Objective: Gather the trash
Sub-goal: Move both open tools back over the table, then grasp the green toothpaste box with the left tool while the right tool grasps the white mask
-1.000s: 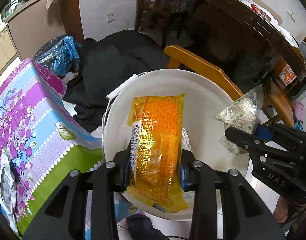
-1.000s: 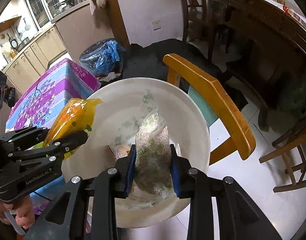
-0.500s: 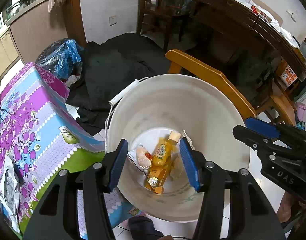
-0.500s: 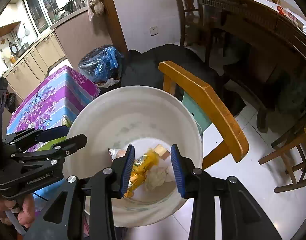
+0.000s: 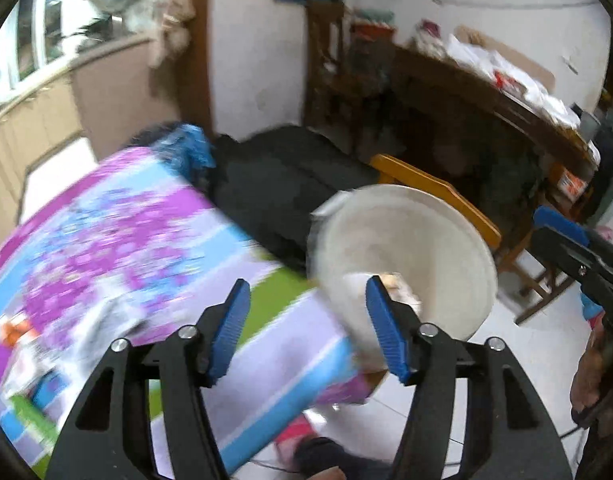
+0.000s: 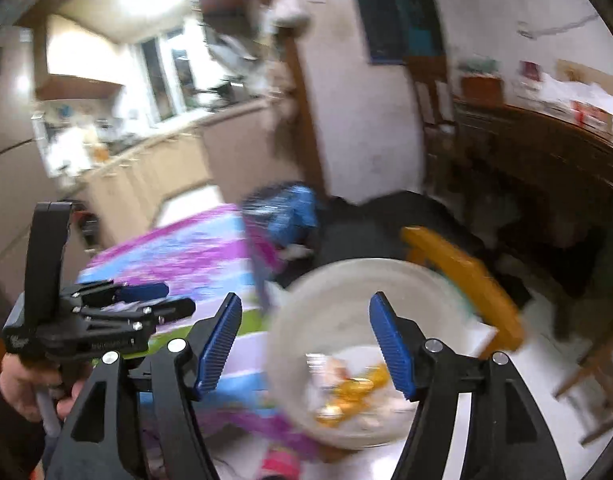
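Under the left gripper (image 5: 306, 320) spreads the table's floral cloth (image 5: 106, 248), blurred. Ahead and to its right stands the white bucket (image 5: 446, 248), with an orange-backed chair (image 5: 434, 192) just behind it. The left gripper's jaws have just been opening and stand well apart with nothing between the pads. The right gripper (image 6: 306, 340) likewise has just been opening, empty, above the bucket. A yellow wrapper (image 6: 354, 392) and other trash lie at the bucket's bottom, below the right gripper.
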{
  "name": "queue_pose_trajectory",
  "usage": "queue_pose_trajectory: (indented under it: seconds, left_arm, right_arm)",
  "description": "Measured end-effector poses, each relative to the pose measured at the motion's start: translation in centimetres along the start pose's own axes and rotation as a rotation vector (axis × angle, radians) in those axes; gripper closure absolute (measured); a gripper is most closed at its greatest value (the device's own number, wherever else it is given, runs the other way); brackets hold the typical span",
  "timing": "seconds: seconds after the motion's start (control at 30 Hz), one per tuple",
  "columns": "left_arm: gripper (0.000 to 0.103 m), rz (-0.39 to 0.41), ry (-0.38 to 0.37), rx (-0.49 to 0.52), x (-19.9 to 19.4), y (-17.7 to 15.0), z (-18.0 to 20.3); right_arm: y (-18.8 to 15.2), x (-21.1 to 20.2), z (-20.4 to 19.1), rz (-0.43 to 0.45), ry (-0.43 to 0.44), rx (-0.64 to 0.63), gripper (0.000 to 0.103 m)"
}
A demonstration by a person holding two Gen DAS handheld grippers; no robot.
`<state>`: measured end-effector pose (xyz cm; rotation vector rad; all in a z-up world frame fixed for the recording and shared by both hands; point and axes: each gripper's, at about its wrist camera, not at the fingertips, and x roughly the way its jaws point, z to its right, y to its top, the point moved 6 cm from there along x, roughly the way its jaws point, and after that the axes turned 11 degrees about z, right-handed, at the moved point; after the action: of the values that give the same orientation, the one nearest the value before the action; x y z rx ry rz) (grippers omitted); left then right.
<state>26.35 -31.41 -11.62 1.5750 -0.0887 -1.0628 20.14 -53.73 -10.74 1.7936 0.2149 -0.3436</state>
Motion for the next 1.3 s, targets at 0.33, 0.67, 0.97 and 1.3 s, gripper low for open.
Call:
queue_pose_trajectory:
  seconds: [0.33,0.67,0.97,1.3]
  left_arm:
    - [0.044,0.077,0.281,-0.214,-12.7,-6.0,-21.5]
    - [0.044,0.051,0.380,-0.377,-17.1,-11.3,-32.2]
    - [0.044,0.052,0.302,-0.347,-15.2,-10.2,-30.9]
    - [0.044,-0.066,0.194,-0.210,-9.8,-9.0,-26.5]
  right_arm:
    - [-6.2,6.1,-21.9,-0.147,0.403,-0.251,0.036]
    - [-12.5,11.1,-34.6,-0.319,0.573,-0.393,0.037]
    - [-11.5,22.7,-23.3,-0.492,0.251,0.239,0.036]
    - [-9.7,26.2,-25.3,-0.450,0.140,0.163,0.036]
